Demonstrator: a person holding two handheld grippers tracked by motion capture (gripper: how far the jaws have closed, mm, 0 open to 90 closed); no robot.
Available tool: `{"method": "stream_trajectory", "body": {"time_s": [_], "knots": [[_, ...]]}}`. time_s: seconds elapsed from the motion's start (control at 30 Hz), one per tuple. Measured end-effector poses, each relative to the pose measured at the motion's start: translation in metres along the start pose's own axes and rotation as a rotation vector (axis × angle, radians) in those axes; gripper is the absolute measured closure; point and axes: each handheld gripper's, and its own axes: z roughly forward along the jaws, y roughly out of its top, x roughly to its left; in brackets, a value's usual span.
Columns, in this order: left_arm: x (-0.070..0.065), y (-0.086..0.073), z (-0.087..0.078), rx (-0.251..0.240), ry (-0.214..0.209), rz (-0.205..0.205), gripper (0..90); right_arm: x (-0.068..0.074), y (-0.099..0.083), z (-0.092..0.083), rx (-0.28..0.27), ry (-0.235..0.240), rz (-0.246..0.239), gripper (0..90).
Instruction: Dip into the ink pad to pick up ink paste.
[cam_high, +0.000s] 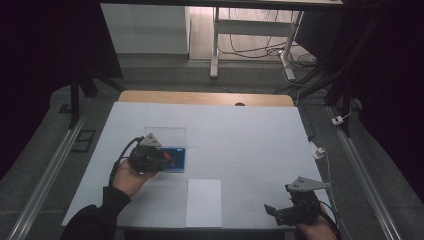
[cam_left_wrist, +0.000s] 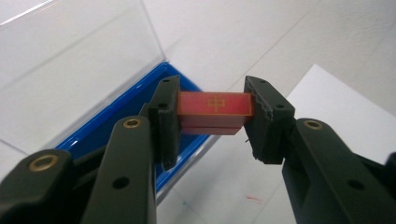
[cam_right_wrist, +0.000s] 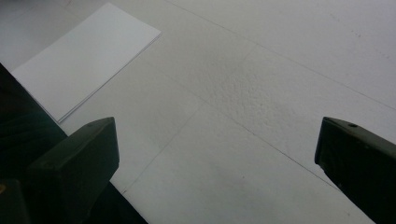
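Left gripper is clamped on a small red block with a gold cross mark on its face, pads pressing both ends, block level between the jaws. It's off the table, just above the near edge of the blue tray of the open case, whose clear lid stands folded back behind. In the high view the left gripper sits over that blue tray, left of table centre. Right gripper idle, jaws wide apart with nothing between them, parked over bare white table cover at the near right corner. White paper sheet lies flat at the near edge, just beside the case, untouched. My read: pick from the case is done, block is out and in hand; placing it, likely on the sheet, is what's left. Can't tell if more blocks remain in the tray
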Motion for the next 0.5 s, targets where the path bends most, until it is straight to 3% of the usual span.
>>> {"method": "stream_trajectory", "body": {"time_s": [0.5], "knots": [[-0.021,0.007,-0.002,-0.005,-0.064,0.054,58.1,-0.001,0.0,0.0,-0.006,0.0,0.003,0.1]]}}
